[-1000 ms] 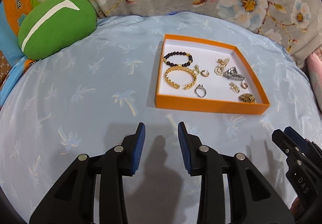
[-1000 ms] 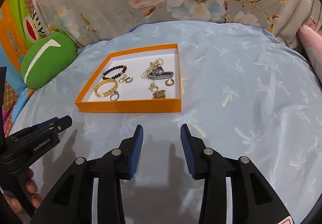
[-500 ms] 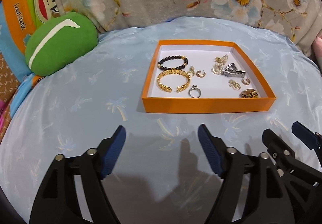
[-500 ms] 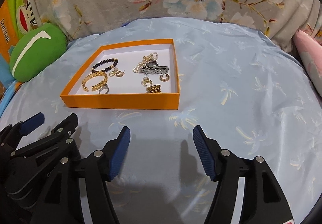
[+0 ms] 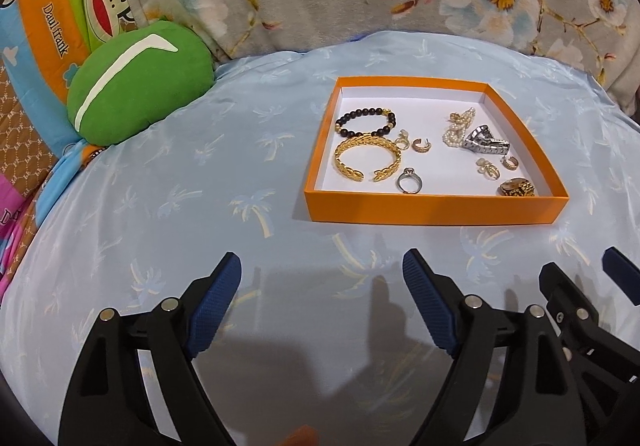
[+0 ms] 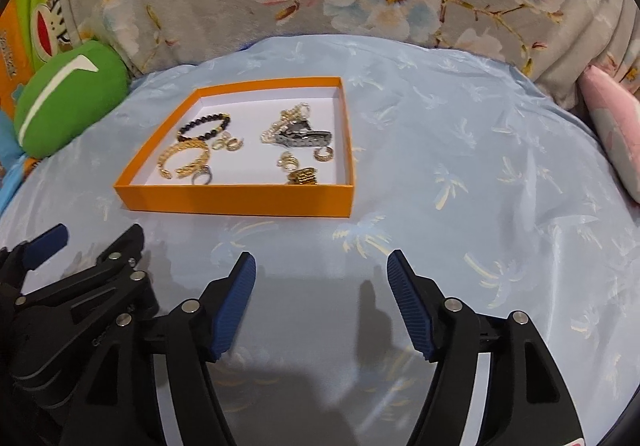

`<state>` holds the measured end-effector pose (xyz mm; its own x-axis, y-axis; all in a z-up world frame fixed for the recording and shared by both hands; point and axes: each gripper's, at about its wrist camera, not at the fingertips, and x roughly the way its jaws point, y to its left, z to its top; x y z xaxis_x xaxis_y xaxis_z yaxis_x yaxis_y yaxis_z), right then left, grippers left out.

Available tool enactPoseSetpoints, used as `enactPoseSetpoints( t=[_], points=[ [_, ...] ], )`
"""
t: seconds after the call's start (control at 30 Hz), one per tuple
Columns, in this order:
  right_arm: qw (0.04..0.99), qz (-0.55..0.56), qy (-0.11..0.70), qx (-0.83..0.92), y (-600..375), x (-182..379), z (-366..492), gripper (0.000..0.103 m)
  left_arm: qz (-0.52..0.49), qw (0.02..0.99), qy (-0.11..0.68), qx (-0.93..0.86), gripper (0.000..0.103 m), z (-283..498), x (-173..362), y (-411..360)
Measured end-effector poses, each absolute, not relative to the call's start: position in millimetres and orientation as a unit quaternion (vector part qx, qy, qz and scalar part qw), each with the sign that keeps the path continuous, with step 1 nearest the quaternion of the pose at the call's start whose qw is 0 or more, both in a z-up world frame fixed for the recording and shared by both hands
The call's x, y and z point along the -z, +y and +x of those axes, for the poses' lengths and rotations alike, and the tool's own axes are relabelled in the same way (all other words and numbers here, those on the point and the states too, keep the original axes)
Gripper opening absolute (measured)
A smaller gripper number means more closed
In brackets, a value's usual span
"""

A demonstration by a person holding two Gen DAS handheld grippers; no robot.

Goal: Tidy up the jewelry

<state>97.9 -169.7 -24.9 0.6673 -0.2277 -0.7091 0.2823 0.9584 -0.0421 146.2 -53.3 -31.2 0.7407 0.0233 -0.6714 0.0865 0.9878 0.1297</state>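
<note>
Currently, all the jewelry lies inside a shallow orange tray (image 5: 434, 210) on a pale blue palm-print cloth (image 5: 168, 181), and both grippers hover over the cloth on the near side of the tray. This could be a sorted tray or one waiting to be sorted; the scene fits both.

Left to right within the tray: a black bead bracelet (image 5: 365, 121) sits at the far left, with a gold leaf cuff (image 5: 367, 157) just nearer, touching or almost touching it. A silver stone ring (image 5: 409, 180) lies by the cuff's open end. Two small gold earrings (image 5: 416, 143) rest mid-tray. Right of them, a pearl strand (image 5: 458, 129) tangles with a silver link band (image 5: 486, 141). Small gold pieces (image 5: 496, 165) and a chunky gold ring (image 5: 517, 188) fill the near right corner.

Any pick would go best from above, one piece at a time, closing across a thin band rather than scooping; the tangled pearls and band likely lift together.

Left gripper (image 5: 322, 274): fingers spread wide, holding and touching nothing. Right gripper (image 6: 322, 272): likewise wide apart and empty.
</note>
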Motion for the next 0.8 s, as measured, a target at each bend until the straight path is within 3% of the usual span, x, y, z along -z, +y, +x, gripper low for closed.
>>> enactPoseSetpoints(
  t=[0.8],
  points=[
    [0.926, 0.058, 0.350, 0.125, -175, 17, 87, 0.072, 0.079, 0.933, 0.351, 0.014, 0.081, 143, 29, -54]
  ],
)
